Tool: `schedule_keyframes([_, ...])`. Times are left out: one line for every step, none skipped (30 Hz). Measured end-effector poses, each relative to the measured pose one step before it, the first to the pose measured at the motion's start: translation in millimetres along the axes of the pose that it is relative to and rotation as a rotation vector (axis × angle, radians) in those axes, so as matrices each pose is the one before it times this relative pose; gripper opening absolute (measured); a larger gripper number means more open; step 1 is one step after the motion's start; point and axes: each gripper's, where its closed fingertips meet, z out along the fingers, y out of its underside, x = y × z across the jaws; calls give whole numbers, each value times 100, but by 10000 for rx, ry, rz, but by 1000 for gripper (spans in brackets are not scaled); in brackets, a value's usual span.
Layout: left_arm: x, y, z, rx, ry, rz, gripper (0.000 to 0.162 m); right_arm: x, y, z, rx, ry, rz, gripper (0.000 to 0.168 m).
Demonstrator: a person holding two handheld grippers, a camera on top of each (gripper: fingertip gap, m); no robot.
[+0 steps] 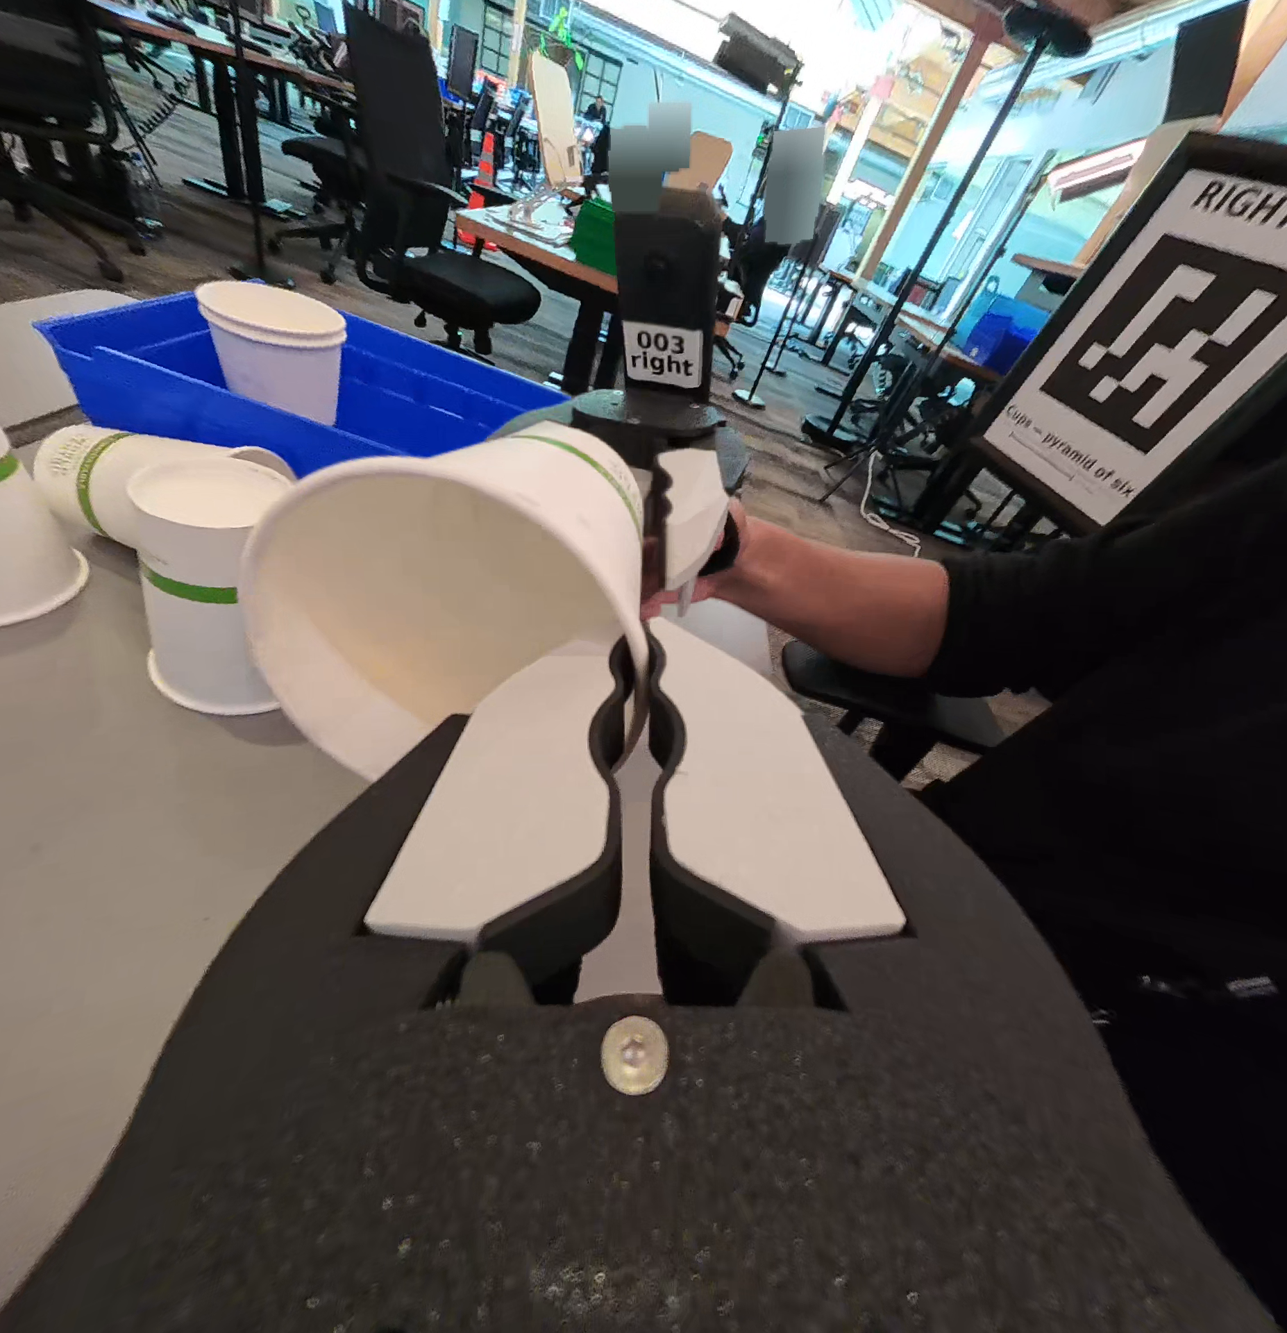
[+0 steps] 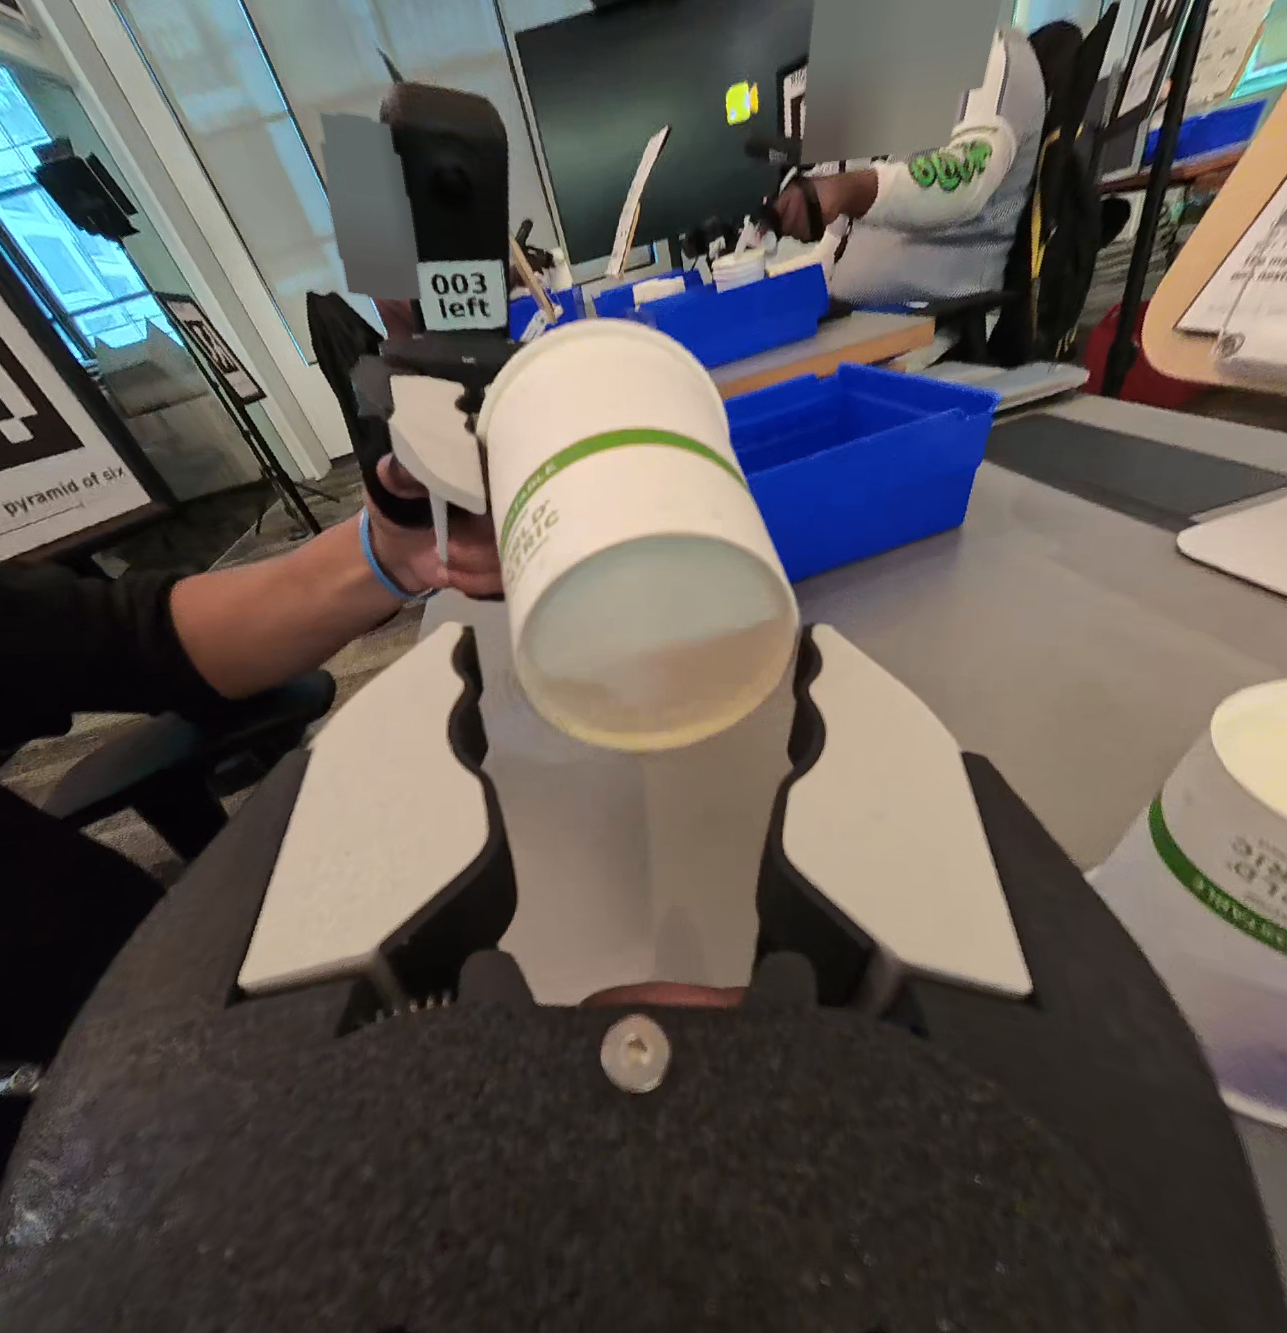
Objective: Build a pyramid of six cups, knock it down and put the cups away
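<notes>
My left gripper (image 1: 640, 653) is shut on the rim of a white paper cup (image 1: 424, 577) with a green band. It pinches the cup's wall and holds the cup on its side above the grey table (image 1: 85, 829), mouth toward my left camera. In the right wrist view the same cup (image 2: 626, 519) points its base at me. My right gripper (image 2: 637, 638) is open around that base, with a clear gap on the left side. The left gripper (image 2: 439, 447) shows at the cup's far rim. One finger of the right gripper (image 1: 687, 505) shows beside the cup's base.
A blue bin (image 1: 157, 389) holds a stack of nested cups (image 1: 280, 346); the bin also shows in the right wrist view (image 2: 878, 490). Loose cups are on the table: one upside down (image 1: 193, 599), one lying (image 1: 100, 476), one at the left edge (image 1: 13, 562), another near my right gripper (image 2: 1239, 865).
</notes>
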Motion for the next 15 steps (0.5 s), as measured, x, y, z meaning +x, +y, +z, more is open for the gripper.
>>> schedule_keyframes([80, 187, -104, -33, 34, 102, 0, 23, 386, -476, -224, -25, 83, 83])
schedule_keyframes([267, 190, -138, -88, 185, 10, 0, 216, 267, -510, -293, 96, 4, 85])
schedule_keyframes([165, 128, -157, -69, 98, 36, 0, 290, 14, -521, -292, 163, -92, 89])
schedule_keyframes([100, 104, -140, -63, 22, 114, 0, 124, -246, -524, -276, 67, -137, 89])
schedule_keyframes([119, 102, -127, -91, 34, 113, 0, -48, -482, -481, -234, -39, -77, 89])
schedule_keyframes([150, 79, -71, -88, 63, 83, 0, -96, -644, -367, -215, -90, 7, 91])
schedule_keyframes([149, 45, -27, -68, 59, 68, 0, -170, -565, -197, -326, -180, 42, 94])
schedule_keyframes([117, 25, 16, -55, 28, 76, 0, -212, -337, -30, -534, -265, 36, 96])
schedule_keyframes([120, 65, 69, -59, 24, 92, 0, -153, -155, 104, -702, -265, -2, 98])
schedule_keyframes([215, 173, 127, -123, 86, 97, 0, -58, -102, 188, -774, -235, -61, 98])
schedule_keyframes([170, 251, 191, -168, 39, 90, 0, -159, -147, 292, -770, -364, -32, 99])
schedule_keyframes([59, 260, 238, -165, -56, 122, 0, -201, -193, 370, -747, -445, 95, 101])
schedule_keyframes([49, 281, 273, -176, -73, 147, 0, -88, -246, 427, -722, -425, 171, 103])
schedule_keyframes([1, 275, 292, -186, -108, 147, 0, 123, -308, 488, -679, -286, 173, 104])
schedule_keyframes([-14, 283, 297, -196, -122, 159, 0, 329, -298, 529, -673, -128, 121, 103])
